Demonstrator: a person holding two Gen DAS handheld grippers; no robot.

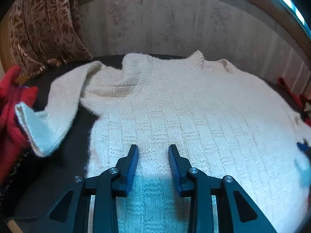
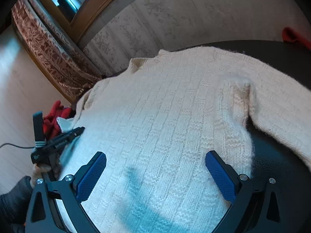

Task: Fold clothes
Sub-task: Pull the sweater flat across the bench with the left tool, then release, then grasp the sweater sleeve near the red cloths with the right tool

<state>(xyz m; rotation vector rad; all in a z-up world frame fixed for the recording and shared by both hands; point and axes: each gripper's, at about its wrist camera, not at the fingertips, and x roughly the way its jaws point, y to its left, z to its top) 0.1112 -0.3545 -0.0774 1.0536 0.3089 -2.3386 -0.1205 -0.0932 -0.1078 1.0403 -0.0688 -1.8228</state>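
Claws (image 1: 153, 148) apart above sweater (image 1: 194, 106)

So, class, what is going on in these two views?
A person holding a gripper in each hand is about to fold a white knitted sweater spread flat on a dark table. The left gripper and right gripper both hover open over its body, gripping nothing. One sleeve lies loose beside red clothes. No fold is made yet.

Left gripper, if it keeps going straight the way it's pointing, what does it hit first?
Most likely the white sweater spread on the dark table. The left gripper is open, angled down over the sweater's knit body, nothing between its fingers. How high it is above the fabric is unclear.
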